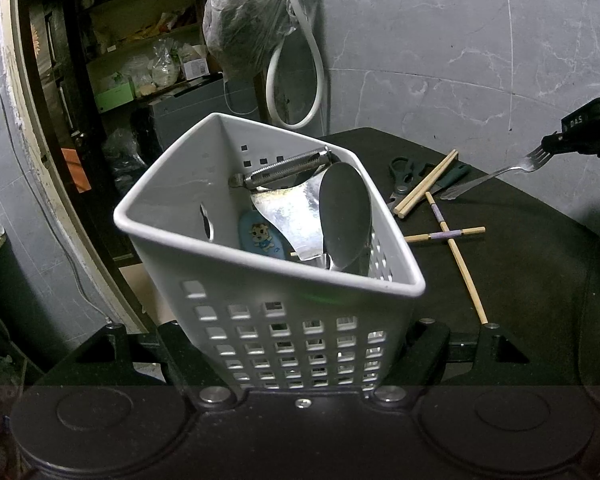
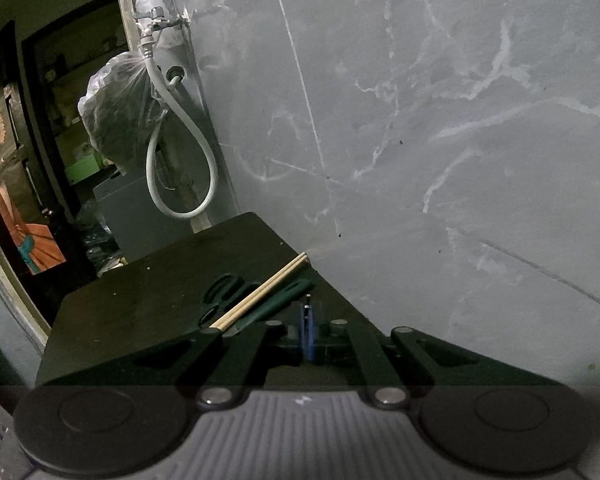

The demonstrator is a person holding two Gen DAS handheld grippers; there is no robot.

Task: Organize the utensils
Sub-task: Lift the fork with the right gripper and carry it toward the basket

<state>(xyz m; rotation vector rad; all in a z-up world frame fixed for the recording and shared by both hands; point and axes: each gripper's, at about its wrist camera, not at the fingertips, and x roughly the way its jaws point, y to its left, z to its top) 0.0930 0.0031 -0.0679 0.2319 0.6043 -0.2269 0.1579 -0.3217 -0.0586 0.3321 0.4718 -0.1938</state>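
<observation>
My left gripper (image 1: 300, 332) is shut on the white perforated basket (image 1: 268, 320), its fingers clamping the two sides. Inside the basket lean a peeler (image 1: 288, 168), a metal turner (image 1: 288, 216), a big spoon (image 1: 346, 216) and a small blue cartoon spoon (image 1: 260, 236). At the far right my right gripper (image 1: 552, 146) is shut on a fork (image 1: 500, 172) at its tines, with the handle slanting down to the left. In the right wrist view the gripper (image 2: 308, 332) is shut, with a thin metal edge between its pads.
On the black table (image 1: 520, 280) lie scissors (image 1: 404, 172), a paired set of chopsticks (image 1: 426, 184), a green-handled knife (image 1: 454, 176) and two crossed chopsticks (image 1: 456, 248). A marble wall stands behind. A plastic bag (image 1: 244, 20) and a white hose (image 1: 316, 60) hang at the back left.
</observation>
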